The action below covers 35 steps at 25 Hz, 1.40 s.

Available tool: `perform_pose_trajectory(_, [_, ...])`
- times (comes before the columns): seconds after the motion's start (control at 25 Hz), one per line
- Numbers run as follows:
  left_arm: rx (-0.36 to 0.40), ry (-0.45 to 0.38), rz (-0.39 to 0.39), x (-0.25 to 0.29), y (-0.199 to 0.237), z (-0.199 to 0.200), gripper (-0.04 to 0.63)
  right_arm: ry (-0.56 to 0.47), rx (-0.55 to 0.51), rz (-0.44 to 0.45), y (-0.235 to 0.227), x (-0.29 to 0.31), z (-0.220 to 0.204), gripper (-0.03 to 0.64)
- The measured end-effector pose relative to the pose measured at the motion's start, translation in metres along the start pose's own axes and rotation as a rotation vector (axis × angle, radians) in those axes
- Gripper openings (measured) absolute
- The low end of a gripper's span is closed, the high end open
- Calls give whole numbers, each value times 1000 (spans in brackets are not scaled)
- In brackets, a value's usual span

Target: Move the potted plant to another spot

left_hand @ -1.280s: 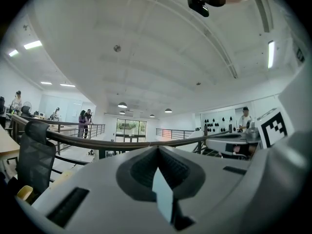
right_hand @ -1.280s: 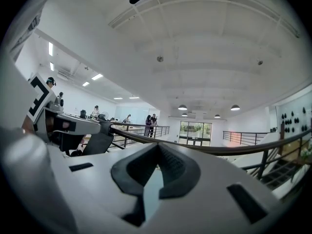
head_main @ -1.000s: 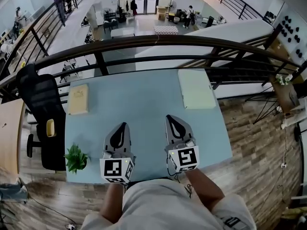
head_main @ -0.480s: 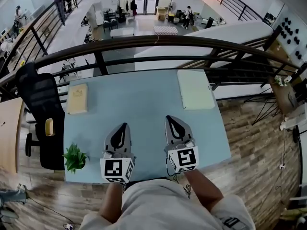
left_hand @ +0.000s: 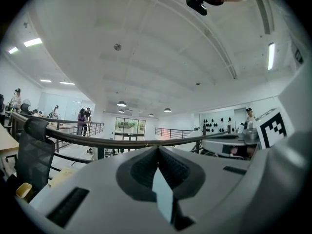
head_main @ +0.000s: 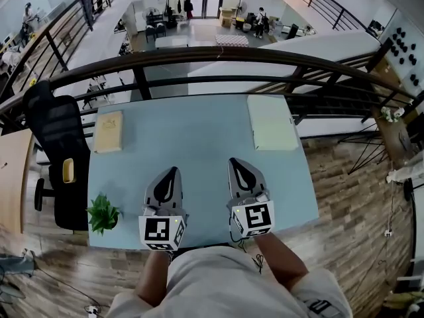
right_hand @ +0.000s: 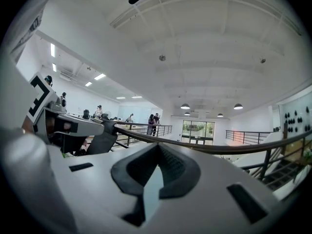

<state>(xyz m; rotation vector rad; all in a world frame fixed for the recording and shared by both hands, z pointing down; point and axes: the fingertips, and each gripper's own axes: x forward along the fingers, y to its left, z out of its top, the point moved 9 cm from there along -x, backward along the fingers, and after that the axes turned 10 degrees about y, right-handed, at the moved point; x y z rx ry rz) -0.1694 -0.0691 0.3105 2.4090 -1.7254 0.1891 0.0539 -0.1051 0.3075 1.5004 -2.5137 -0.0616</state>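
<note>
Blue table (head_main: 199, 144), black railing (head_main: 218, 57) — wood floor (head_main: 344, 197)

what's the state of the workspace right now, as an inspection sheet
surface: light blue table, middle bare
job's things: potted plant upright at the near left corner, untouched
clutter: tan board far left; pale pad far right
grippers: left gripper and right gripper both shut, empty, side by side near the table's near edge
cables: nothing seen on the table
surroundings: black railing behind the table; black chair at its left
</note>
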Motion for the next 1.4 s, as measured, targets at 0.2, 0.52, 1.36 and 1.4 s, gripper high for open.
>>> perform_pose_trajectory(0.2, [3,1,-1,-1,0,0,11,-5,-13,11,2,0,3,3])
perform_pose_trajectory(0.52, [6,-1,-11,0,-3,1,11,-18,-12,17,3,-2,3,3])
perform_pose_trajectory(1.36, [0,14,20,-1,-5,-5,11,-7,34,-22,-19,-11,-7,3])
perform_pose_trajectory(1.4, [-1,15,21,-1,-6,-5,11,-7,34,-23,-20,-12,-7,3])
